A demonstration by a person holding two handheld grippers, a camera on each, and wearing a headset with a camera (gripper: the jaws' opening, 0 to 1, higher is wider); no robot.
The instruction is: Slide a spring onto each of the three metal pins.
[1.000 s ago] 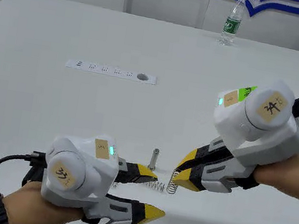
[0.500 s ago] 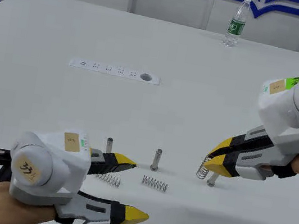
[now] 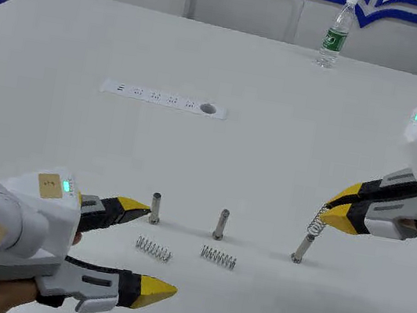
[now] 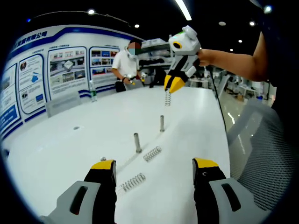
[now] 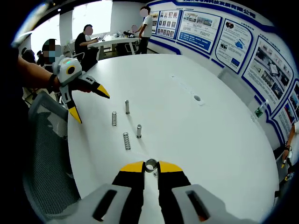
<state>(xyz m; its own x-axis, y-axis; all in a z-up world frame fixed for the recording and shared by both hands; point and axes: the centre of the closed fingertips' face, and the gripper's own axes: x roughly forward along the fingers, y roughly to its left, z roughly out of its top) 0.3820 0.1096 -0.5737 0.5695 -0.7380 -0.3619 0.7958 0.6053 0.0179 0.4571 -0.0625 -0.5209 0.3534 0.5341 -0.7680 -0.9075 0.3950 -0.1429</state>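
Observation:
Three short metal pins stand upright on the white table: left pin (image 3: pixel 155 208), middle pin (image 3: pixel 220 223), right pin (image 3: pixel 302 248). Two springs (image 3: pixel 153 249) (image 3: pixel 218 256) lie flat in front of them. My right gripper (image 3: pixel 334 213) is shut on a third spring (image 3: pixel 316 220), which hangs tilted just above the right pin's top. In the right gripper view this spring (image 5: pixel 150 164) shows end-on between the shut jaws. My left gripper (image 3: pixel 148 247) is open and holds nothing; one fingertip is close beside the left pin, and the left lying spring (image 4: pixel 132 181) is ahead between the jaws.
A white power strip (image 3: pixel 162 99) lies flat further back on the table. A water bottle (image 3: pixel 336 32) stands at the far edge. A mesh chair (image 5: pixel 46 140) is beside the near table edge. People stand and sit in the background (image 5: pixel 88 37).
My right gripper has lifted one spring off the table and carried it right, to above the right pin. The left gripper has drawn back to the left, still open.

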